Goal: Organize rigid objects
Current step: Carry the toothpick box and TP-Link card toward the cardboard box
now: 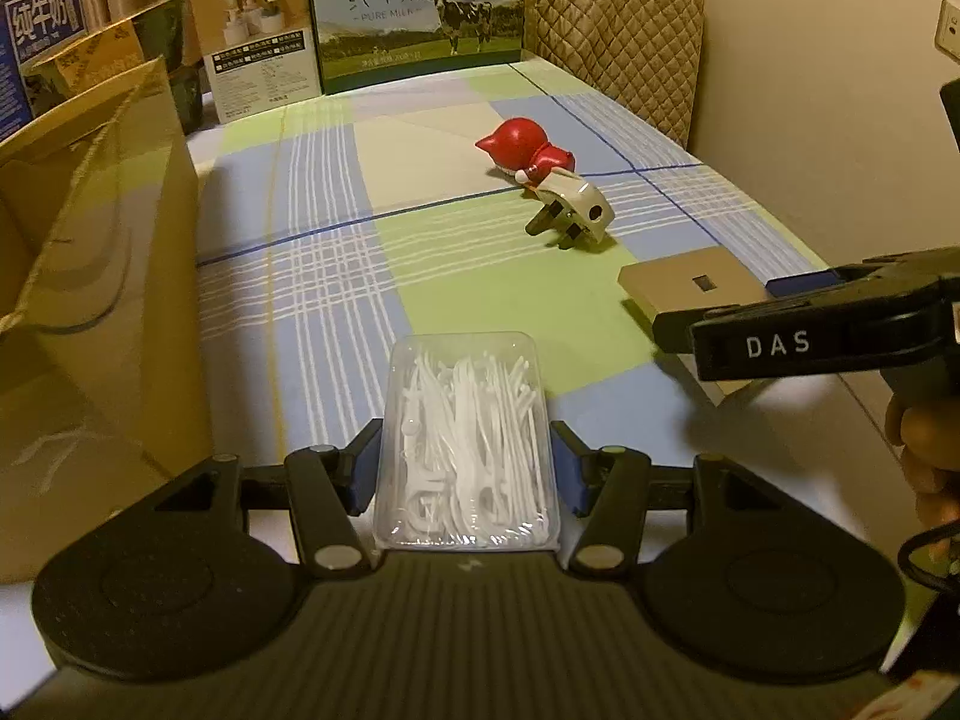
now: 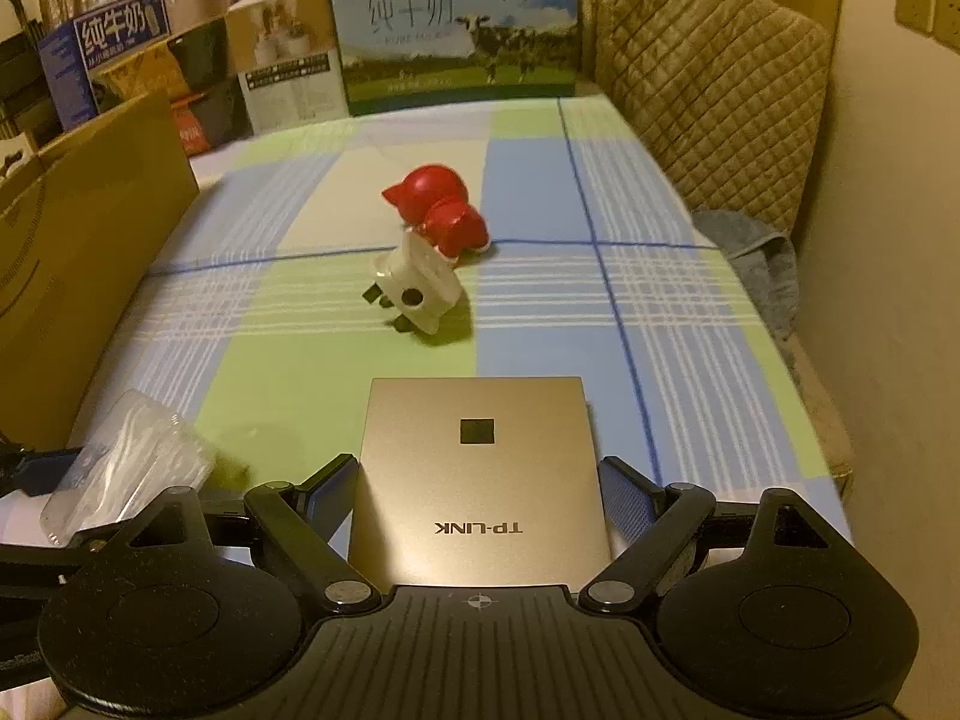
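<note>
Left tool (image 1: 467, 468): clenched on a clear plastic box of floss picks (image 1: 465, 438), one blue pad (image 1: 367, 471) pressed against each long side. The box sits at the near edge of the checked tablecloth (image 1: 312, 276).

Right tool (image 2: 480, 501): jaws spread to either side of a flat gold TP-LINK box (image 2: 477, 468). The left pad (image 2: 330, 495) is at the box's edge; the right pad stands slightly off it. Whether the box is gripped cannot be told. It lies flat, near and to the right of the floss box.

Farther out, mid-table: a white plug adapter (image 2: 414, 294) on its side, touching a red figurine (image 2: 441, 210) behind it.

Left side: a brown paper bag (image 1: 90, 276). Far end: a milk carton box (image 1: 420, 12).
</note>
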Demonstrator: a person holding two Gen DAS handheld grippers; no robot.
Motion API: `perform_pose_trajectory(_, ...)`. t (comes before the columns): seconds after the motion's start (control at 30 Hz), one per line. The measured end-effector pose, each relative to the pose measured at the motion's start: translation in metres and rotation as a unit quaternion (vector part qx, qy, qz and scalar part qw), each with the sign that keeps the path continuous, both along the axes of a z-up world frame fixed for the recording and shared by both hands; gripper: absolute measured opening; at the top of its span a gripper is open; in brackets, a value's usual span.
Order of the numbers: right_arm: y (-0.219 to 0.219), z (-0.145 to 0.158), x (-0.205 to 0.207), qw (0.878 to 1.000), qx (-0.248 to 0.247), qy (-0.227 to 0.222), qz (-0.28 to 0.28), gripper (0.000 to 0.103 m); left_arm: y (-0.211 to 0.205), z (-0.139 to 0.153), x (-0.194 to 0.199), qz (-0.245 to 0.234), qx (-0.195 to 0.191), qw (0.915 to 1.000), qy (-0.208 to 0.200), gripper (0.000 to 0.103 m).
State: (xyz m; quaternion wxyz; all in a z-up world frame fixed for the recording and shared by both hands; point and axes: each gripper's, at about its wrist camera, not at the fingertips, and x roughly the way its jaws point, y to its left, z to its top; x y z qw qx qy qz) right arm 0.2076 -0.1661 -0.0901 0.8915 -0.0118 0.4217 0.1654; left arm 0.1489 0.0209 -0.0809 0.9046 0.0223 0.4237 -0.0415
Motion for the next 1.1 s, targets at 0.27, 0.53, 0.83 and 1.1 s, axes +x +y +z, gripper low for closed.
perform_pose_trajectory(0.27,-0.005,0.020,-0.035,1.000,0.018,-0.001,-0.020,0.083,0.005,0.028,-0.023,0.003,-0.010,0.9999,-0.013,0.052)
perform_pose_trajectory(0.53,-0.009,0.054,-0.067,0.999,0.029,-0.008,-0.027,0.083,0.012,0.061,-0.049,0.018,-0.032,0.9989,-0.030,0.052)
perform_pose_trajectory(0.83,0.003,0.095,-0.098,0.998,0.043,-0.039,-0.014,0.083,0.023,0.101,-0.079,0.027,-0.036,0.9973,-0.059,0.052)
perform_pose_trajectory(1.1,0.018,0.118,-0.114,0.997,0.049,-0.060,0.007,0.083,0.042,0.120,-0.097,0.048,-0.035,0.9955,-0.074,0.052)
